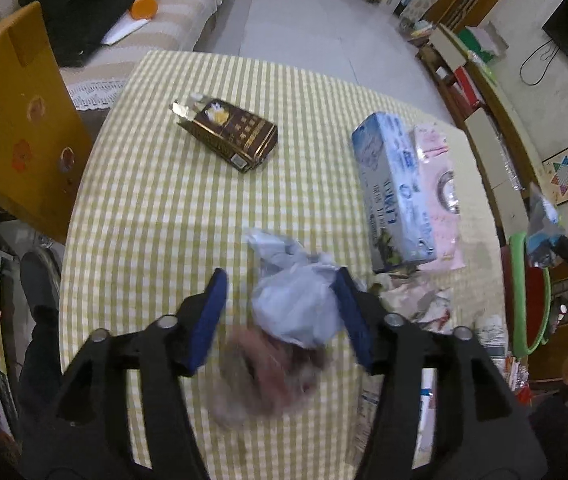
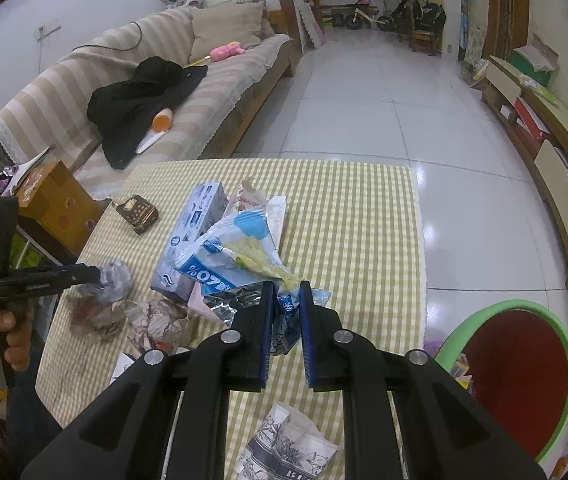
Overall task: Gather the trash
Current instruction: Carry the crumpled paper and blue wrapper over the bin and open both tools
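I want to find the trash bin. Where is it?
In the right wrist view, the green bin stands on the floor at lower right, beside the checked table's right edge.

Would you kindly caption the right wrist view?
Right gripper fingers pinch a blue snack wrapper above the checked table.
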`<state>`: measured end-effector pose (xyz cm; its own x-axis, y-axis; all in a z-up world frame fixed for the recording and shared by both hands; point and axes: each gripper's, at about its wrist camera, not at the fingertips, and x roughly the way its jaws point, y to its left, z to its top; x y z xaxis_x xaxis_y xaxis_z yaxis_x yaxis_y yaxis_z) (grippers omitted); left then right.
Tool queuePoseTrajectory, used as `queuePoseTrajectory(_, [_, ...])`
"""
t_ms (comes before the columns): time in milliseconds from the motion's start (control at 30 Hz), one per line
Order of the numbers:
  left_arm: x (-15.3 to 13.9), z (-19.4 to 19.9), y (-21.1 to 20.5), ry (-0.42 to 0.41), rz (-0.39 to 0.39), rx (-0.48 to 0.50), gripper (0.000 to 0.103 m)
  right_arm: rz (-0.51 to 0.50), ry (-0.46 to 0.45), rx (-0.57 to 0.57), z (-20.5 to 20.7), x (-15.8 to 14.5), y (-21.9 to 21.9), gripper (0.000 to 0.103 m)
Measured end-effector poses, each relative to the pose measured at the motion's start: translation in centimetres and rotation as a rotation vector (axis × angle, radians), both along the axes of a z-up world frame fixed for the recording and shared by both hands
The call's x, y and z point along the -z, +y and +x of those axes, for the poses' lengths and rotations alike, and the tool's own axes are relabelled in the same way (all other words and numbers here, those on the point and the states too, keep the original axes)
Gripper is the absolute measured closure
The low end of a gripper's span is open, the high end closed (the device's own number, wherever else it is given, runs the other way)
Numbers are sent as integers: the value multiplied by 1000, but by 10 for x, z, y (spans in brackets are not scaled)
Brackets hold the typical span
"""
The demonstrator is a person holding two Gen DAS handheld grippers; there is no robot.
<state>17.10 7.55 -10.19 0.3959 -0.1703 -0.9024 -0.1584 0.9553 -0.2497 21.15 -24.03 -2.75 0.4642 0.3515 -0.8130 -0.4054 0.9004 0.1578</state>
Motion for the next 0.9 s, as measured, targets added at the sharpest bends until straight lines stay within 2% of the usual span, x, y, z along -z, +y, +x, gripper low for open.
queuePoseTrajectory(33, [2,1,-1,5,5,3,36,0,1,-1,0,1,-1,91])
queuePoseTrajectory(233, [14,6,-8,30,64,32,20,-6,9,0,0,4,0,91])
queuePoseTrajectory(400, [25,5,-20,58,84,96,18,-10,15,-4,1,9,3,91])
queuePoseTrajectory(433, [25,5,-24,56,91,99,22,-11,16,-7,1,10,5,91])
queuePoseTrajectory(467, [26,5,-25,55,87,106,35,-12,16,-9,1,9,5,91])
queuePoseTrajectory(500, [26,4,-26,56,59,121,42,-13,16,-12,0,10,7,91])
queuePoseTrajectory(567, [20,4,-28,42,61,125,52,-12,14,-13,0,9,7,91])
queuePoseTrajectory(667, [6,3,-24,-10,71,106,53,-11,8,-13,0,7,6,91])
queuePoseTrajectory(767, [-15,0,-14,-70,47,60,54,-9,4,-12,-1,5,5,91])
queuePoseTrajectory(900, [-43,-4,-14,-125,39,56,54,-1,-2,-7,-4,2,1,91])
